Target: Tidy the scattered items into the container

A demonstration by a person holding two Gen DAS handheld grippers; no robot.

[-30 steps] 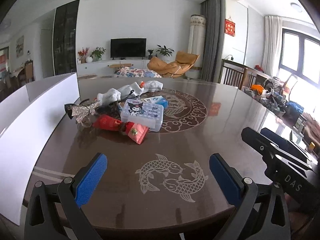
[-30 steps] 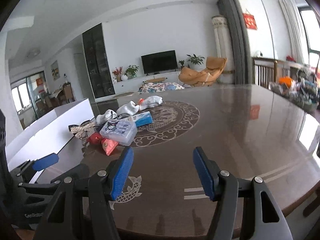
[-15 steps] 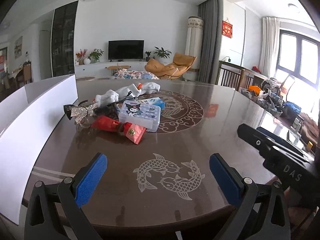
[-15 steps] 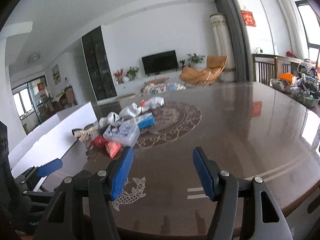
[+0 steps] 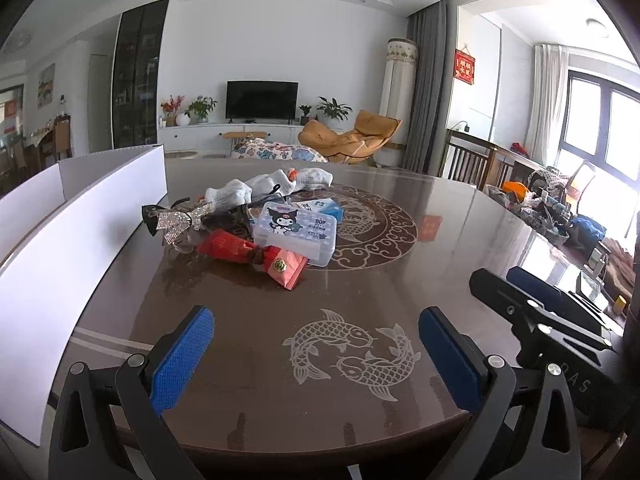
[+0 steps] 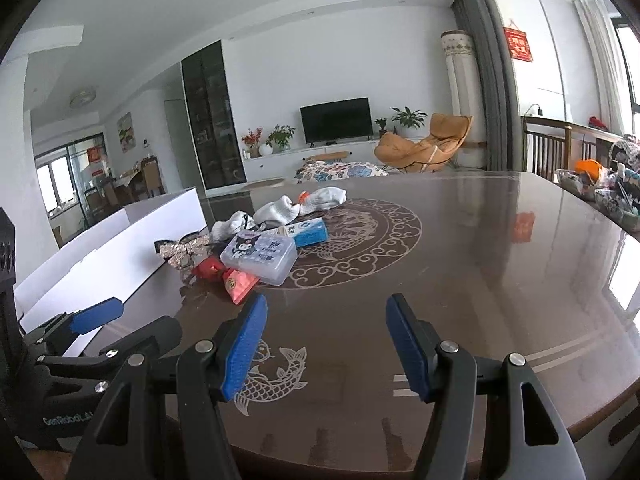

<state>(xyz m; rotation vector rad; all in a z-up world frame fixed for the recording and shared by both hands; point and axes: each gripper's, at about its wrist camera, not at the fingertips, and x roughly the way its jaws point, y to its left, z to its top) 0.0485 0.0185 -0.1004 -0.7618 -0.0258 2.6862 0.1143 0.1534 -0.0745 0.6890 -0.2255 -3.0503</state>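
The table (image 5: pixel 460 248) bears a long white container (image 5: pixel 80 248) along its left edge, long axis running away from the cameras. The item pile (image 5: pixel 276 228) lies just right of it. Left gripper (image 5: pixel 316 356) and right gripper (image 6: pixel 324 344) gape wide, empty, above the near edge.

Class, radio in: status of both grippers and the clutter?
Left gripper open, empty. Right gripper open, empty. Clutter pile untouched beside white container. Path clear.

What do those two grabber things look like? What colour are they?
Both are black plastic. The left gripper and the right gripper each have two fingers with bumpy blue pads and small silver screws. White letters are printed on their sides.
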